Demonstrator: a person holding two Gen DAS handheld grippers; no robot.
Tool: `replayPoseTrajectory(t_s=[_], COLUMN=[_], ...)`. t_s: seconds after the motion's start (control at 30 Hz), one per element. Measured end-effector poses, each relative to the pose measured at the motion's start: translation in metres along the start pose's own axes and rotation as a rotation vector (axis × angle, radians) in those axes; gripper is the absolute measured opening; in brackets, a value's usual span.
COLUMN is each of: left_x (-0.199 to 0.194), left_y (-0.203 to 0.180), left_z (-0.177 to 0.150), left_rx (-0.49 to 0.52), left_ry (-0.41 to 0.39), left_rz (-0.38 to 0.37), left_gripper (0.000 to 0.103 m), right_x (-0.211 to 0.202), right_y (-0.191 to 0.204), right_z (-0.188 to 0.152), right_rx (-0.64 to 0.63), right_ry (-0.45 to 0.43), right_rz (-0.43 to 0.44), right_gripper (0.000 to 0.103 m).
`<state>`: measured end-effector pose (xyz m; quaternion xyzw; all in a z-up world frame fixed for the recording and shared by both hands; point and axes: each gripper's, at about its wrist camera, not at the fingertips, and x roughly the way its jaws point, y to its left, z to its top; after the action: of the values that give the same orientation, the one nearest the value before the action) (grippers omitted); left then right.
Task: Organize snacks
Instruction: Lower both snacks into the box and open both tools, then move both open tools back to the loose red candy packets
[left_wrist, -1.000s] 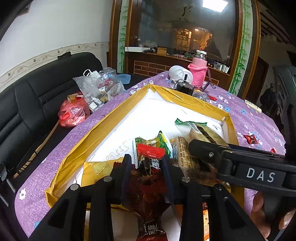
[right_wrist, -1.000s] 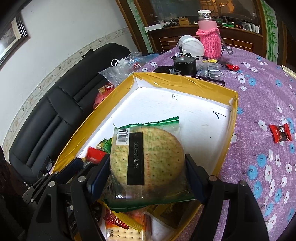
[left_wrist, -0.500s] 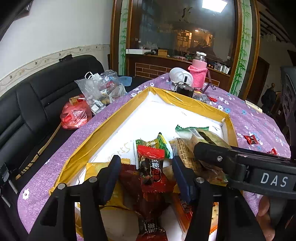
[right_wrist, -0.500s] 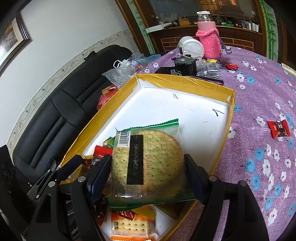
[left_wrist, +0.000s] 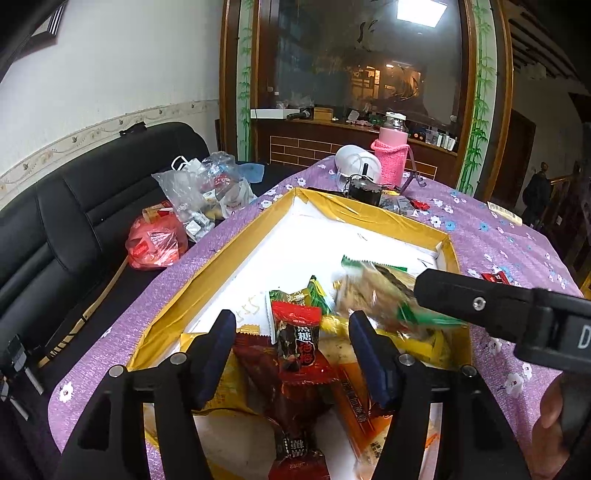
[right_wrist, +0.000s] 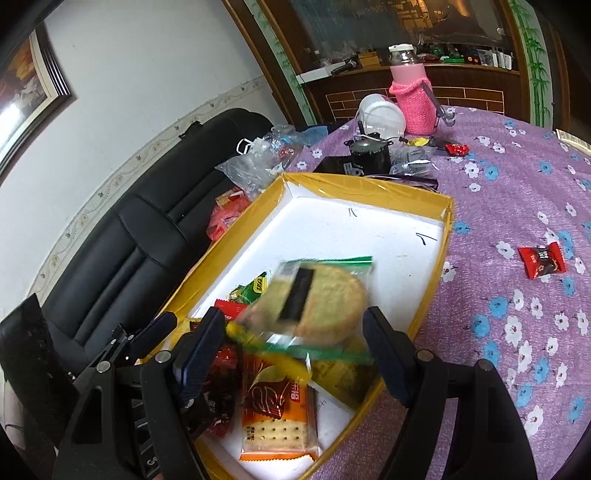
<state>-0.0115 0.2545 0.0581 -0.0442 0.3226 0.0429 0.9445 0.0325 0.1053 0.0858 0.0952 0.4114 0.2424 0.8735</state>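
Observation:
A yellow-rimmed white tray (left_wrist: 376, 214) (right_wrist: 369, 186) lies on the purple flowered table and holds several snack packets at its near end. My left gripper (left_wrist: 293, 352) is open above a dark red candy packet (left_wrist: 295, 339), which lies loose in the tray. My right gripper (right_wrist: 295, 350) is open; the round cracker packet (right_wrist: 317, 295) between its fingers is blurred and tilted, falling free over the pile. It also shows in the left wrist view (left_wrist: 373, 291). An orange cracker packet (right_wrist: 277, 417) lies under it.
A small red candy (right_wrist: 541, 260) lies on the cloth right of the tray. A pink bottle (right_wrist: 412, 96), white bowl (right_wrist: 378, 114) and black pot (right_wrist: 369, 153) stand beyond the tray. A black sofa (left_wrist: 74, 221) with plastic bags (left_wrist: 207, 192) is on the left.
My left gripper opened, let go of the dark red candy packet and drew back. My right gripper opened wider and lifted; the cracker packet slipped out and is dropping.

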Motion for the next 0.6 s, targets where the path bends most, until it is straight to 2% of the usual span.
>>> replayPoseTrajectory(t_s=[0.4,0.6], left_x=[-0.015,-0.023], left_y=[-0.010,-0.019], left_z=[0.003,0.003], left_rx=[0.028,0.051], left_ry=[-0.031,-0.041], left_rz=[0.015,-0.003], left_gripper=[0.074,0.074], right_x=[-0.022,-0.042], right_y=[-0.015,-0.039], right_z=[-0.004,-0.010], right_rx=[0.035,0.078], right_ry=[-0.024,-0.045], right_rz=[0.028,0.025], right_gripper=[0.077,0.077])
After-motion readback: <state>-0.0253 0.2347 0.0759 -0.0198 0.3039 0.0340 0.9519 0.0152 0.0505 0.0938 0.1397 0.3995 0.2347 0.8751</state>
